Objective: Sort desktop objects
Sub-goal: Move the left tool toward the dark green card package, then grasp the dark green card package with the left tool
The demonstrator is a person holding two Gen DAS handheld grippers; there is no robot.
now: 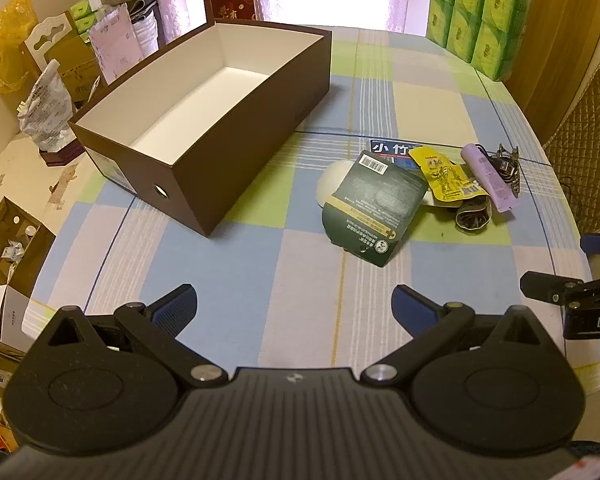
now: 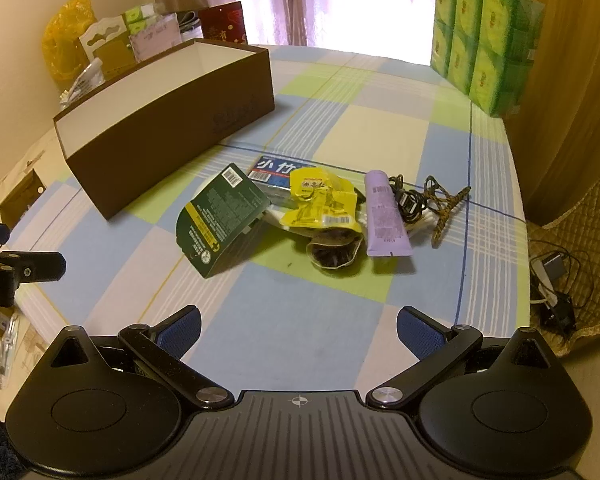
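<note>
Both tools, left and right, hover released and empty-handed above a checked worktop. A heap of small items, including a dark green packet and purple tube, lies beside an open brown box.

Both tools share one build. The left tongs have a matte black ribbed body with a small crosshair mark at its centre, flanked by two rounded black housings with shallow oval recesses and triangular cut-outs above. Black link arms pivot on silver round-headed screws and carry fingers faced with blue textured pads. The right tongs look the same, with blue-padded fingers. Seen from the left camera, their side bears white lettering "DA".
</note>
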